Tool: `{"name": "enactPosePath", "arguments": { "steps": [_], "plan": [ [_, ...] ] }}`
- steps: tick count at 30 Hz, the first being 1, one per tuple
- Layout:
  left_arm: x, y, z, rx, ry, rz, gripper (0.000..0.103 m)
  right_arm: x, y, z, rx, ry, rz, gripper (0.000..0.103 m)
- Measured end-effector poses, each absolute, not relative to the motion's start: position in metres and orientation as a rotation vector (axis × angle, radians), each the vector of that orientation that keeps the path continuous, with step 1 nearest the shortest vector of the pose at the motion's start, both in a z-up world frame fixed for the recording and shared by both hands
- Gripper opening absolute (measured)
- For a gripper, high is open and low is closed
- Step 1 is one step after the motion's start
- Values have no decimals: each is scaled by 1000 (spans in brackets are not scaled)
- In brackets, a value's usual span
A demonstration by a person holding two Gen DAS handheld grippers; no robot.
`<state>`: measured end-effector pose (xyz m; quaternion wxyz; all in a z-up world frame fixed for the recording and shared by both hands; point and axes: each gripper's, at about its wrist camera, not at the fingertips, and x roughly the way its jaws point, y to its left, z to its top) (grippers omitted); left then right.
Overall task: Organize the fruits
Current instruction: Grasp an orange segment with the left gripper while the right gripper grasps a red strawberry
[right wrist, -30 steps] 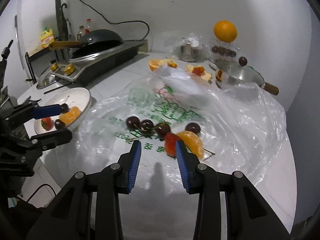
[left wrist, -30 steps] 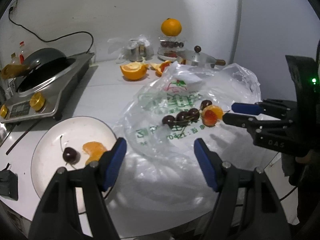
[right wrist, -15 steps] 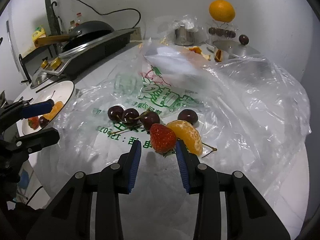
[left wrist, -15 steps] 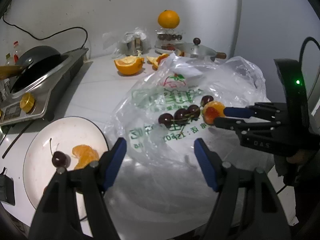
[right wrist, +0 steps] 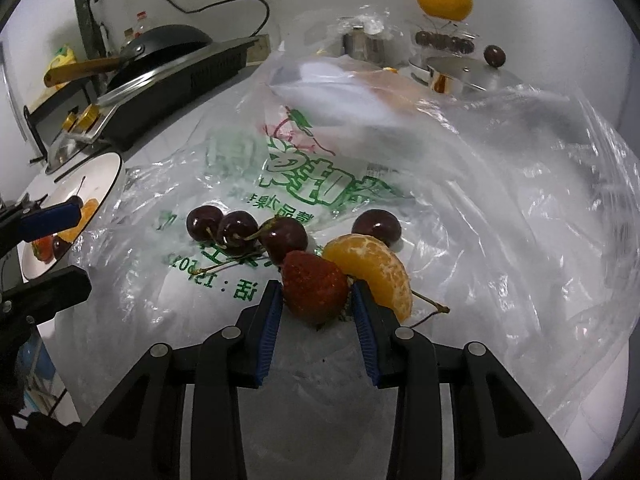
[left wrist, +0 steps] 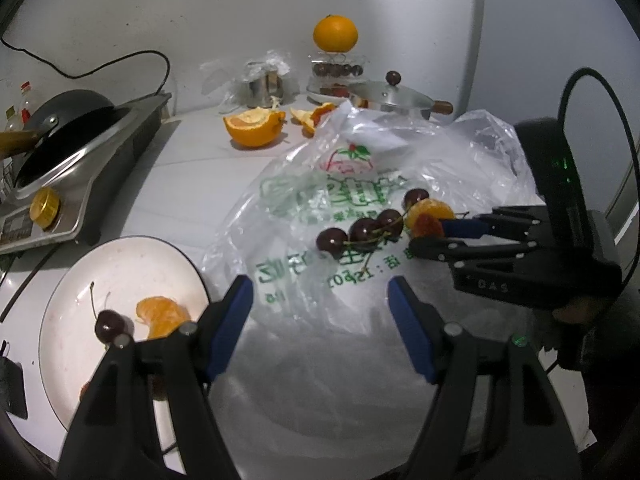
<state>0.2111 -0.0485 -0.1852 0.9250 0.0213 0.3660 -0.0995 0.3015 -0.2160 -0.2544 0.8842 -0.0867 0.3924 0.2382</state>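
I see a white counter (left wrist: 192,168) with a large clear plastic bag (right wrist: 500,184), printed in green, spread across its middle and right side. At the far left sits a stove (left wrist: 76,188) with a dark pan (left wrist: 60,120) on it; at the far wall a whole orange (left wrist: 335,34) rests on top of a clear container, and a silver pot lid (left wrist: 390,96) lies just beside it. A cut orange half (left wrist: 254,128) lies on the counter near the bag's far edge. At the near left is a white plate (left wrist: 120,264) holding one cherry (left wrist: 109,326) and a peeled orange segment (left wrist: 162,316). My left gripper (left wrist: 320,316) hovers over the near part of the bag, between the plate and the fruit, its blue-padded jaws spread wide with nothing between them. My right gripper (right wrist: 316,312) is low on the bag from the right side — its two pads bracket a strawberry (right wrist: 314,288), both close against the berry's sides, though I cannot tell whether they are pressing it yet. Touching the strawberry on its right is a mandarin segment (right wrist: 372,266). Just beyond, on the bag, lie three cherries (right wrist: 244,232) in a row with tangled stems, and a fourth cherry (right wrist: 377,226) sits apart to the right — behind the segment.
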Motion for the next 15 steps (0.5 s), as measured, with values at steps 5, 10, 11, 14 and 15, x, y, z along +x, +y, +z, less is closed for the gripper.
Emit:
{"name": "enactPosePath", "arguments": {
  "steps": [5, 10, 11, 14, 15],
  "plan": [
    [210, -53, -185, 54, 747, -203, 71, 293, -213, -250, -210, 781, 522, 32],
    [211, -67, -183, 73, 745, -214, 71, 284, -225, -238, -194, 744, 530, 32],
    [211, -71, -183, 78, 744, -220, 71, 282, -229, -235, -189, 737, 527, 32],
    [212, -85, -183, 91, 743, -240, 71, 279, -244, -228, -171, 715, 519, 32],
    [213, -91, -183, 98, 744, -247, 71, 277, -249, -225, -165, 708, 515, 32]
  ]
}}
